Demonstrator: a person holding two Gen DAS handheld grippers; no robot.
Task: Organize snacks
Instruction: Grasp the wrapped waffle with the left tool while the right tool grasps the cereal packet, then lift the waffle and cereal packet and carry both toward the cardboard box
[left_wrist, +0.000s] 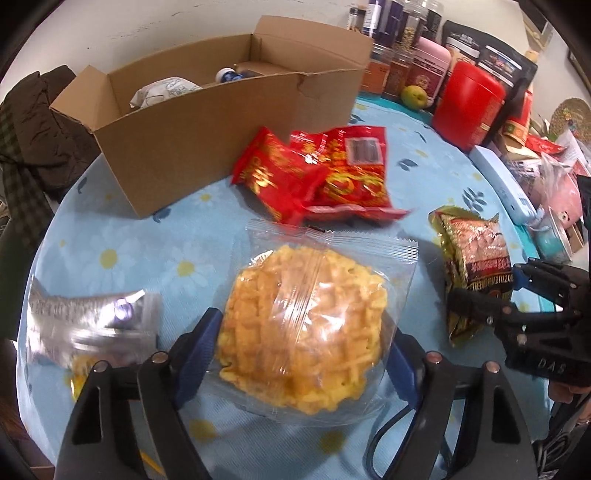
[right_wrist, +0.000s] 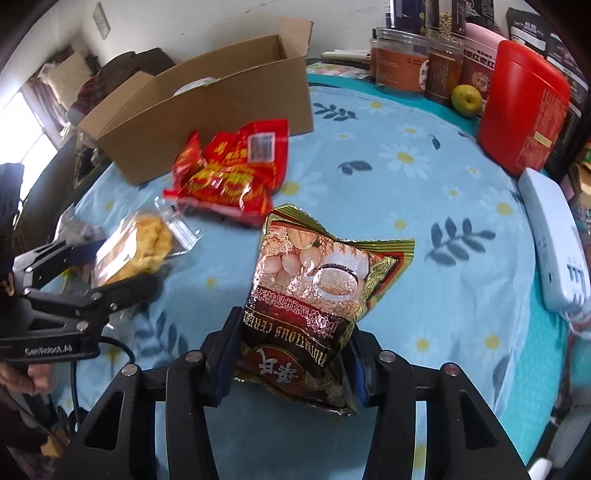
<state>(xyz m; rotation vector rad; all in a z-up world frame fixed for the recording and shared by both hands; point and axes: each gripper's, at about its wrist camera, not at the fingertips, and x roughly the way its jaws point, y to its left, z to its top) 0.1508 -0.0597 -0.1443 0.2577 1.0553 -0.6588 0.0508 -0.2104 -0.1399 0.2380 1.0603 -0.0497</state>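
Observation:
A clear packet with a yellow lattice pastry (left_wrist: 306, 332) sits between the blue pads of my left gripper (left_wrist: 299, 347), which is shut on it. The right wrist view shows that same left gripper (right_wrist: 107, 266) gripping the pastry packet (right_wrist: 136, 251). My right gripper (right_wrist: 293, 362) is shut on a gold and brown cereal packet (right_wrist: 314, 288), which stands tilted up from the cloth. From the left wrist view, the right gripper (left_wrist: 487, 291) pinches the cereal packet (left_wrist: 476, 266) at its near end. An open cardboard box (left_wrist: 207, 122) stands behind. Red snack packets (left_wrist: 325, 173) lie in front of it.
A silver packet (left_wrist: 88, 325) lies at the left on the blue flowered tablecloth (right_wrist: 406, 206). A red canister (right_wrist: 524, 110), a green apple (right_wrist: 467, 99) and jars (right_wrist: 402, 62) line the back right. A white power strip (right_wrist: 554, 240) lies at the right edge. A dark jacket (left_wrist: 29, 122) hangs beyond the box.

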